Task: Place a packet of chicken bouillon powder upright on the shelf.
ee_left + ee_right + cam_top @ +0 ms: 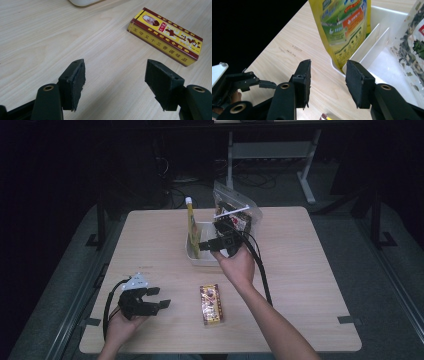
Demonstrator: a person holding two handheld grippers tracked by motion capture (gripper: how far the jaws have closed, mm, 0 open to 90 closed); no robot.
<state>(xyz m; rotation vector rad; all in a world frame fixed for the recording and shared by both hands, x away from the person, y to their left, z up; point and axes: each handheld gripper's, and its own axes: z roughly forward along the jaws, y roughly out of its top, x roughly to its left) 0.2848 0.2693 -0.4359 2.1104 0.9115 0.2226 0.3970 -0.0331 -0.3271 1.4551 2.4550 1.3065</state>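
Progress: 2 packs stand in the white bin [191, 251], yellow pouch [342, 27] and clear bag [235, 210]; 1 box [165, 36] left on table | Left gripper [116, 83]: jaws wide apart, empty, box ahead and right of them | Right gripper [328, 82]: jaws parted, empty, pouch just beyond them at bin's near wall.
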